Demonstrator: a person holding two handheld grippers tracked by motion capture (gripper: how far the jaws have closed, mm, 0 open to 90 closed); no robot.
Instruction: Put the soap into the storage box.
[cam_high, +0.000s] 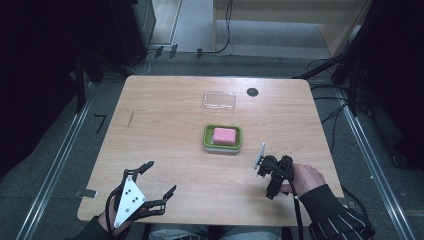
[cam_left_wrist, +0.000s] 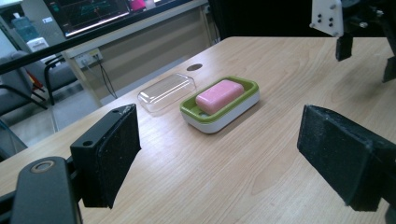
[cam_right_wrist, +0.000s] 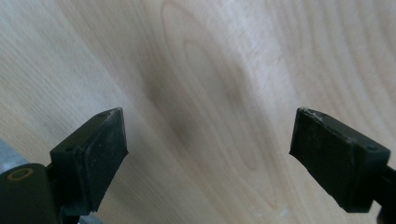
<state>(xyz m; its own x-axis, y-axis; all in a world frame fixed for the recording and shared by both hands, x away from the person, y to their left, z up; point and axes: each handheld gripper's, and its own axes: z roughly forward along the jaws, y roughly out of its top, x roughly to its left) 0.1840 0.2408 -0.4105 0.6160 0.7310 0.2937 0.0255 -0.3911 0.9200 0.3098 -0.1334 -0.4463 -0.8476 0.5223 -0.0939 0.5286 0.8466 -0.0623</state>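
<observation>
A pink soap bar (cam_high: 224, 135) (cam_left_wrist: 218, 95) lies in a green and white soap dish (cam_high: 238, 140) (cam_left_wrist: 233, 114) at the table's middle. Its clear lid (cam_high: 219, 100) (cam_left_wrist: 166, 92) rests on the wood just behind the dish. My left gripper (cam_high: 161, 178) (cam_left_wrist: 226, 154) hovers open near the front left corner, aimed at the dish from a distance, nothing between its pads. My right gripper (cam_high: 268, 182) (cam_right_wrist: 208, 144) is at the front right, tipped down close over bare wood, open and empty. It also hangs in the top right of the left gripper view (cam_left_wrist: 364, 28).
The wooden table (cam_high: 165, 130) has a small dark round hole (cam_high: 252, 92) (cam_left_wrist: 194, 67) near its back edge. Cables and metal rails run on the floor around it. Chairs and a monitor stand beyond the far edge in the left gripper view.
</observation>
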